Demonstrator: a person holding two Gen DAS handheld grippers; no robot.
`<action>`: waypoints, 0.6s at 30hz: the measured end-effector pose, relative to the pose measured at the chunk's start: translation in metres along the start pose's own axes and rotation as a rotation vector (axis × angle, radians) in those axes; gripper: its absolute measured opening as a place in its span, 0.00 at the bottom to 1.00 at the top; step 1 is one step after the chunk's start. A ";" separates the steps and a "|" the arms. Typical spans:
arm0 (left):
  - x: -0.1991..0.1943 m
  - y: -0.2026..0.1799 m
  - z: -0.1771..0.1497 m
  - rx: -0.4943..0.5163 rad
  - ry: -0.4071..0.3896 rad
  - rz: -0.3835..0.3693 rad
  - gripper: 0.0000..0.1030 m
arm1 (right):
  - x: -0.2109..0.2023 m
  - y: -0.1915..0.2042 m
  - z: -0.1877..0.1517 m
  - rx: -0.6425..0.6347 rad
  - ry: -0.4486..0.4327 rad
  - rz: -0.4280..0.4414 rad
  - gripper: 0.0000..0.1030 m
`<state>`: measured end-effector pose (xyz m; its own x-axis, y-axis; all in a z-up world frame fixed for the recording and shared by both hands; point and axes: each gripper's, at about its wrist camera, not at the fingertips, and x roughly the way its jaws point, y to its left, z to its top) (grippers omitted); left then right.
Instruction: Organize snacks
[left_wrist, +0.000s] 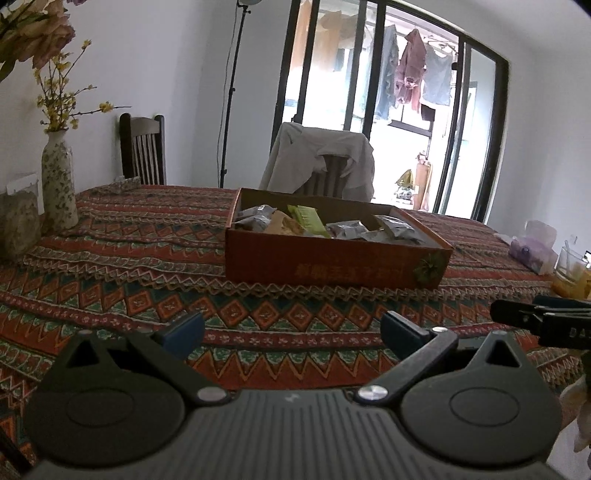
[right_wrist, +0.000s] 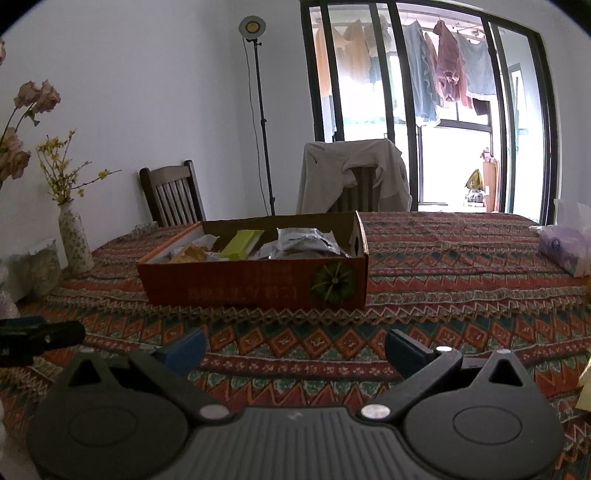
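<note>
An orange cardboard box (left_wrist: 332, 266) stands on the patterned tablecloth; it also shows in the right wrist view (right_wrist: 258, 284). It holds several snacks: silver packets (left_wrist: 347, 229) (right_wrist: 306, 242), a green pack (left_wrist: 308, 218) (right_wrist: 243, 242) and a tan bag (left_wrist: 282, 223) (right_wrist: 188, 253). My left gripper (left_wrist: 291, 328) is open and empty, hovering over the cloth short of the box. My right gripper (right_wrist: 295, 347) is open and empty, also short of the box. Each gripper's tip shows in the other's view: the right one (left_wrist: 535, 317) and the left one (right_wrist: 40, 336).
A floral vase (left_wrist: 59, 181) (right_wrist: 75, 240) and a jar (left_wrist: 18, 221) stand at the table's left. A tissue pack (left_wrist: 532, 247) (right_wrist: 565, 247) and a glass (left_wrist: 572, 269) stand at the right. Two chairs (left_wrist: 144, 147) (right_wrist: 354, 181) are behind the table.
</note>
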<state>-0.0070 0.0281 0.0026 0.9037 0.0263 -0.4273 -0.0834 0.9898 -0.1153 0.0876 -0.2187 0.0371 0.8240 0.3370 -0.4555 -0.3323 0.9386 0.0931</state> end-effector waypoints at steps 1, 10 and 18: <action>-0.001 -0.001 0.000 0.003 -0.003 -0.004 1.00 | -0.001 0.000 0.000 0.000 0.001 0.000 1.00; -0.006 -0.004 -0.002 0.011 -0.014 -0.008 1.00 | -0.003 0.002 -0.001 -0.001 -0.002 0.002 1.00; -0.007 -0.004 -0.002 0.013 -0.014 -0.008 1.00 | -0.003 0.002 -0.002 0.001 0.001 0.001 1.00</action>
<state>-0.0138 0.0236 0.0041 0.9101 0.0204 -0.4138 -0.0710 0.9917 -0.1071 0.0837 -0.2182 0.0373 0.8232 0.3380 -0.4562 -0.3327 0.9382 0.0948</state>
